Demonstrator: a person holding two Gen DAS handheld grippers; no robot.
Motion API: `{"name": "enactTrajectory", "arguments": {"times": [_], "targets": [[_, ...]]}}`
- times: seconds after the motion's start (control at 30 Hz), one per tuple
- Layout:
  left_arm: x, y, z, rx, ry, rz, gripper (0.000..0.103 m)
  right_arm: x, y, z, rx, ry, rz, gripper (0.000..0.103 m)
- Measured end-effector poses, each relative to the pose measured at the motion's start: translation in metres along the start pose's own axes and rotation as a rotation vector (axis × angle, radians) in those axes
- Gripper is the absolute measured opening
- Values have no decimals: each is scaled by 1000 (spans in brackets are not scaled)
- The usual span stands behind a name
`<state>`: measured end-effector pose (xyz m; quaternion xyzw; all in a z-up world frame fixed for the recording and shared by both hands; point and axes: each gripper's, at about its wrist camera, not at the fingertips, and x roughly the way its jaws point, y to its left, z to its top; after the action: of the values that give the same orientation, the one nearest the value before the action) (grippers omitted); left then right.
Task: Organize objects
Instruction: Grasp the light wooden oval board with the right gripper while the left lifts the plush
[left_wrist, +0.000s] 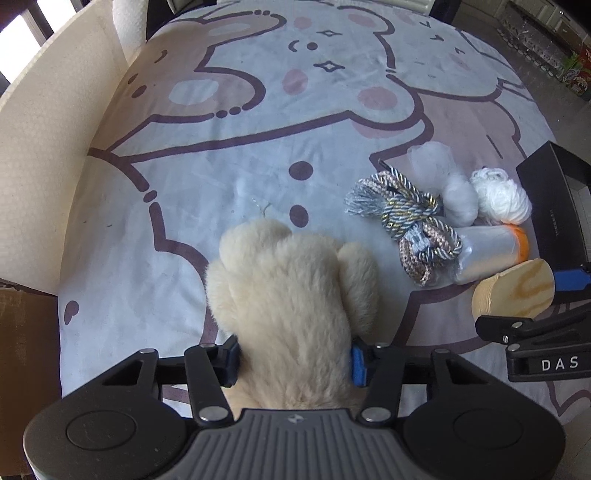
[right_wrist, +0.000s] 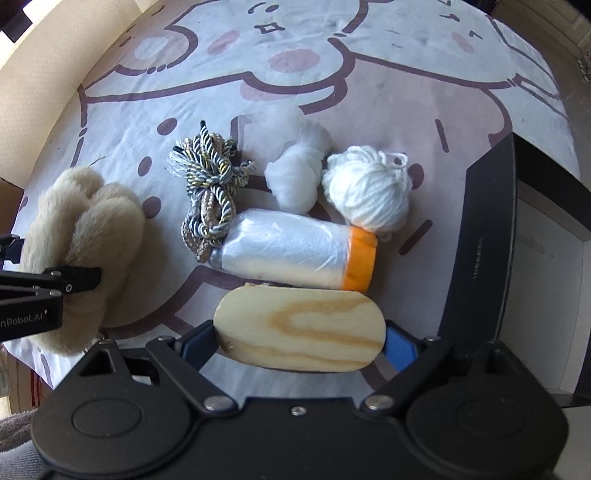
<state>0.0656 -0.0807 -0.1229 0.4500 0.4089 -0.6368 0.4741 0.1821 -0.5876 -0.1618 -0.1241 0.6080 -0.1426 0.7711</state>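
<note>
Left tongs (left_wrist: 293, 363) are clamping the cream plush toy (left_wrist: 291, 291), blue pads pressing into the fur at both sides; toy is hanging just above the cartoon-print cloth (left_wrist: 221, 155) covering the surface.

Landmark: the plastic-wrapped roll with the orange end (right_wrist: 295, 254), lying on its side.
- Left of the roll, touching its grey end: tangle of twisted cords (right_wrist: 208, 192).
- Behind the roll: white gauzy bundle (right_wrist: 295, 177), and just right of it the white yarn ball (right_wrist: 369, 192), resting against the orange end.
- In front of the roll, very near or touching it: oval wooden block (right_wrist: 301, 328), gripped endwise by the right tongs (right_wrist: 301, 343).
- Right of the roll, apart: open black box (right_wrist: 480, 236), likely the destination, though that is a guess.

Risks, as judged:
- Wooden block is smooth and held only at its rounded ends; it may be slipping or twisting out if swung quickly.
- Block passing the roll could be nudging it, and the roll is free to roll into the yarn.
- Plush is compressing; a shallow bite on fur may be giving way.
- Loose cord ends could be snagging either tongs crossing over.
</note>
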Motion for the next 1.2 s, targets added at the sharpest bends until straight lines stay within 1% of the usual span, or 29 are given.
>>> {"name": "enactTrajectory", "arguments": {"times": [0.1, 0.2, 0.3, 0.43, 0.53, 0.6, 0.77, 0.93, 1.1, 1.2], "targets": [[-14, 0, 0, -19, -43, -8, 54, -11, -8, -5, 34, -33, 2, 93], [-32, -5, 0, -18, -93, -3, 54, -23, -21, -11, 58, -76, -8, 93], [-49, -9, -1, -10, -139, -12, 54, -42, -23, -15, 50, -149, -37, 93], [-65, -16, -4, 7, -182, -9, 54, -64, -31, -18, 93, -215, -27, 93], [-76, -20, -7, 22, -211, -11, 54, -77, -33, -20, 100, -258, -48, 93], [-84, -22, -11, 29, -233, -14, 54, -86, -31, -24, 78, -289, -74, 93], [-100, -21, -16, 15, -274, -20, 54, -105, -29, -26, 80, -346, -69, 93], [-110, -22, -22, 17, -307, 5, 54, -123, -23, -27, 78, -416, -76, 93], [-118, -23, -22, 8, -329, -7, 54, -138, -21, -29, 95, -470, -63, 93], [-121, -25, -21, 12, -338, -17, 54, -144, -22, -29, 114, -485, -71, 93]]}}
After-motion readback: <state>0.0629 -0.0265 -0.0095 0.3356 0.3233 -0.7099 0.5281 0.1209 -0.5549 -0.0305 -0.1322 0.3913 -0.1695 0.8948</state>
